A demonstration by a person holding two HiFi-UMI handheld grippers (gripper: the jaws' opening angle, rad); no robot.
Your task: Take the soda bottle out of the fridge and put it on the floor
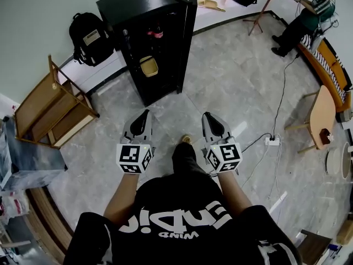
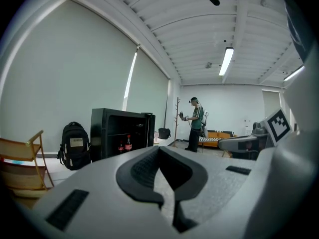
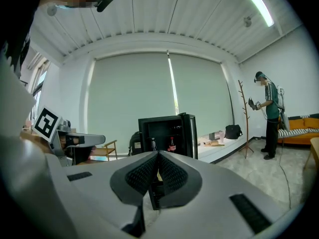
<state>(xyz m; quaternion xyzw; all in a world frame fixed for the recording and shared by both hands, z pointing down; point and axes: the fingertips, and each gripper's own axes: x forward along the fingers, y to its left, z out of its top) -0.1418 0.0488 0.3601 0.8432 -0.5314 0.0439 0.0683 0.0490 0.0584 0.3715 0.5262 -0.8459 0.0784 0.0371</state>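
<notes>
The black fridge (image 1: 144, 48) stands open on the grey floor ahead of me, its door (image 1: 187, 37) swung to the right. A red soda bottle (image 1: 157, 33) stands on an upper shelf; it also shows in the left gripper view as the soda bottle (image 2: 128, 143) and in the right gripper view as the soda bottle (image 3: 172, 144). My left gripper (image 1: 145, 114) and right gripper (image 1: 207, 116) are held side by side, pointing at the fridge from well short of it. Both have their jaws together and hold nothing.
A black backpack (image 1: 90, 37) leans on the wall left of the fridge, beside a wooden chair (image 1: 52, 106). A yellow tub (image 1: 149, 66) sits low in the fridge. A power strip (image 1: 272, 141) with cable lies right, near another chair (image 1: 320, 117). A person (image 1: 309, 15) stands far right.
</notes>
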